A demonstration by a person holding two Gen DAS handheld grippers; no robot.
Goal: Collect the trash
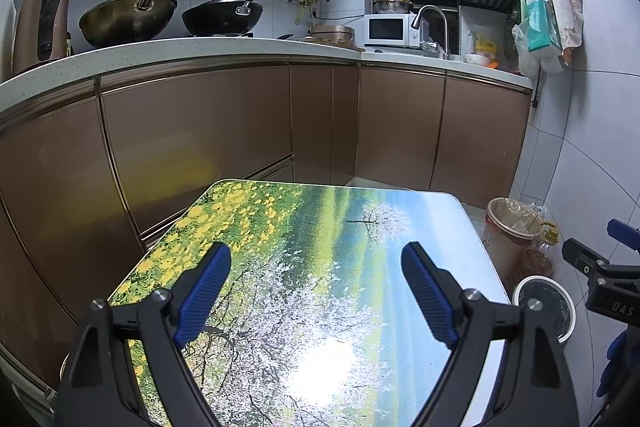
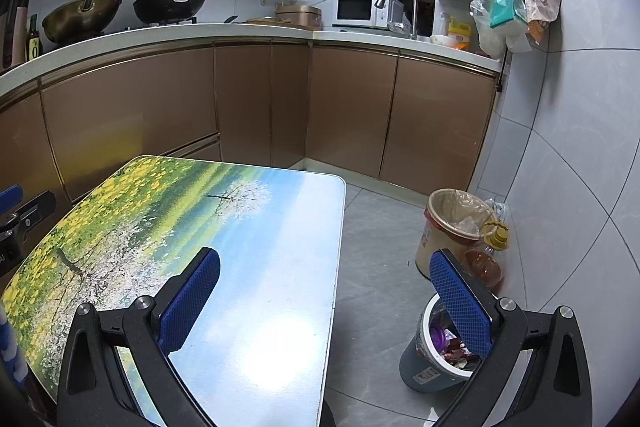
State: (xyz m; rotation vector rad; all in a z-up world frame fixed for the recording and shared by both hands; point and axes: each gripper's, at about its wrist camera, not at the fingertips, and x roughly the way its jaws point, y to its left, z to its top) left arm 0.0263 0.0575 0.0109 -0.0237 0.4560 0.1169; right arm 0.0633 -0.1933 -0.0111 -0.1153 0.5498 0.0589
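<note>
— Jaws on both tools stand spread wide with nothing between them: the left gripper (image 1: 316, 287) hangs over the middle of the desk (image 1: 360, 227), and the right gripper (image 2: 324, 295) straddles the desk's right edge, one finger above the top, the other out over the floor.

— So where is the trash?

— None shows on the desk top. What I can see lies in the grey bin (image 2: 432, 367), low and just behind the right-hand finger of the right gripper: crumpled wrappers (image 2: 452, 345), red and purple, heaped near the rim. Beyond it, farther ahead of those jaws, stands a lined bucket (image 2: 448, 227) with an oil bottle (image 2: 486, 259) touching its side.

— How would those wrappers handle?

— Light and limp, I'd judge, and slick. They would crush flat under the pads and could slide out if pinched by one loose corner. Better to bite a bunched fold in the thick of the heap.

— And the bin itself?

— Stiff plastic by the look of it, with a white rim (image 1: 544, 281). That rim seems the soundest hold: one finger inside, one outside. It looks lightly loaded, so tipping is the likelier risk, not weight.

— The bucket's liner?

— Thin film, easily torn; take it where it folds over the lip.
</note>
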